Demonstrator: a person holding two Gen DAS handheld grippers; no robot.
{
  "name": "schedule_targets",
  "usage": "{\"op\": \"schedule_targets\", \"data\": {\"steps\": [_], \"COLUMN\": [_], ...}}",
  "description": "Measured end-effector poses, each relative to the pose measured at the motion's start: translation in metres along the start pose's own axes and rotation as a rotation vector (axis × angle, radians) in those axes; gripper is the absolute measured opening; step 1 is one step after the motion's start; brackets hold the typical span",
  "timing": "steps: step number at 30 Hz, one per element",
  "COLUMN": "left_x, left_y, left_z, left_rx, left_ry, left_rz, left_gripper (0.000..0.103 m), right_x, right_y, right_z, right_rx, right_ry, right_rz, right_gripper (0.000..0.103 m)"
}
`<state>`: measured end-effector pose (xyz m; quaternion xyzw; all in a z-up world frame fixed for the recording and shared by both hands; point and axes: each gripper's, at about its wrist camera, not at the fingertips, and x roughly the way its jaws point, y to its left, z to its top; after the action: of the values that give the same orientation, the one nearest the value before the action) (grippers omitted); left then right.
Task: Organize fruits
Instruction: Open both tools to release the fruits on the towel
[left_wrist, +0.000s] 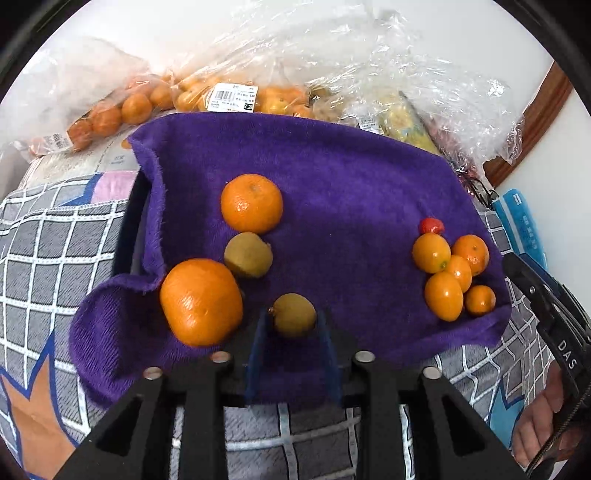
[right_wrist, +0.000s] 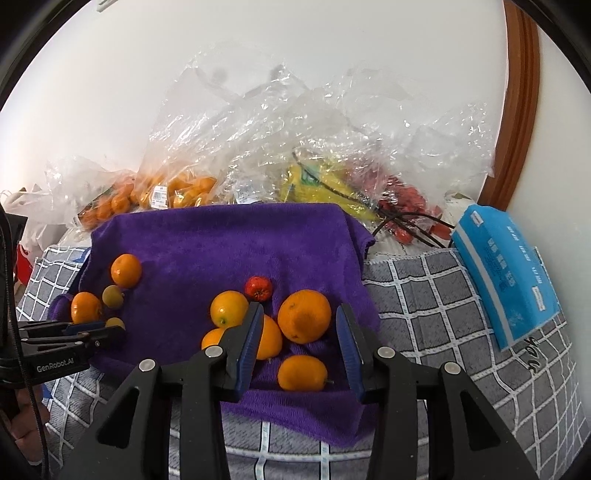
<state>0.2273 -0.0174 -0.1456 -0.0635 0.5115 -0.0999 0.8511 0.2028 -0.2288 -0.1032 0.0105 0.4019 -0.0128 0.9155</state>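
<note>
Purple towel: a fleecy purple towel lies spread on a grey checked cloth; all loose fruit sits on it.
Left tool: the left tool has its blue pads on either side of a small brown-green round fruit near the towel's front edge; whether the pads press it or only flank it cannot be told.
Left view only: the closed-in fruit shows whole here, with a large orange just to its left, a second brown-green fruit behind it and a smaller orange touching that one from behind.
Right tool: the right tool is spread wide over the towel's right front part, gripping nothing; a small oval orange fruit and a round orange lie between its pads, untouched.
Right view only: a small red fruit shows whole behind the cluster, and a blue packet lies right of the towel.
Right cluster: five small orange fruits crowd together by the towel's right edge.
Bags: crumpled clear plastic bags behind the towel hold small oranges, yellow fruit and red fruit.
</note>
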Motion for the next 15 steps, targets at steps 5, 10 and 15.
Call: {"op": "schedule_targets", "data": {"steps": [5,10,15], "left_x": [-0.026,-0.062,-0.100], "left_y": [-0.001,0.000,0.001], "left_z": [-0.011,-0.028,-0.048], "left_rx": [0.001,0.005,0.013], "left_ry": [-0.037,-0.091,-0.142], "left_rz": [0.006,0.018,0.037], "left_gripper": [0.052,0.057,0.062], "right_x": [-0.020,-0.047,-0.088], "right_y": [0.003,0.005,0.010], "right_z": [-0.004,-0.009,-0.015], "right_rx": [0.022,0.031,0.049], "right_ry": [0.021,0.043,0.019], "right_rz": [-0.015,-0.060,-0.072], "right_gripper": [0.046,0.046,0.046]}}
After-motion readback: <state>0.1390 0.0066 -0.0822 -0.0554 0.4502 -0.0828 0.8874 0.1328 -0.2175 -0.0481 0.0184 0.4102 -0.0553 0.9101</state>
